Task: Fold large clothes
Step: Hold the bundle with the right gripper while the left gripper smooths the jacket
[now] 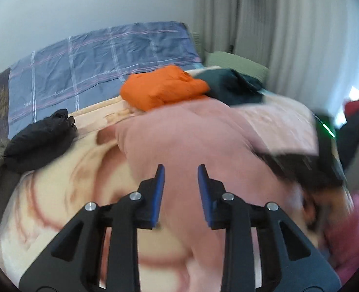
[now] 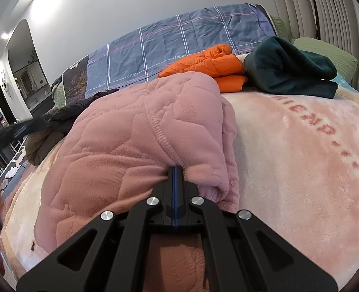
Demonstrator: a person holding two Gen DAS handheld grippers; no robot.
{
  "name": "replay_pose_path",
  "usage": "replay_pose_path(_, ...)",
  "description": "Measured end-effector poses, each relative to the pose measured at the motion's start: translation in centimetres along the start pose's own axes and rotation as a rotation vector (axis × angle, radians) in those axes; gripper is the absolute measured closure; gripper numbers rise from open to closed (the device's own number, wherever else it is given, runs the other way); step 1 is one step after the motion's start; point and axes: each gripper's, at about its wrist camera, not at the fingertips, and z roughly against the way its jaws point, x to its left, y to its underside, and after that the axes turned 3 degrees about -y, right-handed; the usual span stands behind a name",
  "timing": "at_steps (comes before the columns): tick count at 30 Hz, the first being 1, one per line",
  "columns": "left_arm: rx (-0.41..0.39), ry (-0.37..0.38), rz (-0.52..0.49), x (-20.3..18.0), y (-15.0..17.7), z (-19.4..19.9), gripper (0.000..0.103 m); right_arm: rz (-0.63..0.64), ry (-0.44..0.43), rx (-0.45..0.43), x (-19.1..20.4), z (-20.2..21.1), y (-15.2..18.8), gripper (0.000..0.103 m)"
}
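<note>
Mid-fold: my right gripper [image 2: 175, 170] pinches the pink garment [image 2: 130, 141] bunched on the bed [image 2: 301, 170]. My left gripper [image 1: 181, 170] hovers, fingers apart, empty. Next I need a second hold.

- Home bedroom.
- Bed [image 2: 301, 146] under pink blanket fills centre frame.
- Plaid sheet [image 2: 179, 41] and green pillow [image 2: 325, 48] at top.
- Curtains [image 1: 289, 36] upper right.
- Clothes [image 2: 223, 65] piled on bed.
</note>
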Motion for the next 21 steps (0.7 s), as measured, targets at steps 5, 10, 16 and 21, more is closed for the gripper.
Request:
replay_pose_path(5,0.133,-0.051,0.153,4.1,-2.5,-9.8,0.071,-0.006,-0.042,0.0,-0.3,-0.2,-0.1,0.103)
replay_pose_path(10,0.204,-0.03,0.364,9.0,0.8,-15.3,0.041,0.031,-0.013,-0.004,0.9,-0.6,-0.4,0.103)
replay_pose_path(16,0.169,-0.113,0.248,7.3,-0.5,-12.4,0.05,0.005,-0.027,-0.002,0.3,-0.3,-0.2,0.103)
replay_pose_path(21,0.096,-0.135,0.126,3.9,-3.7,-8.6,0.09,-0.005,-0.018,0.0,0.1,-0.2,-0.2,0.103)
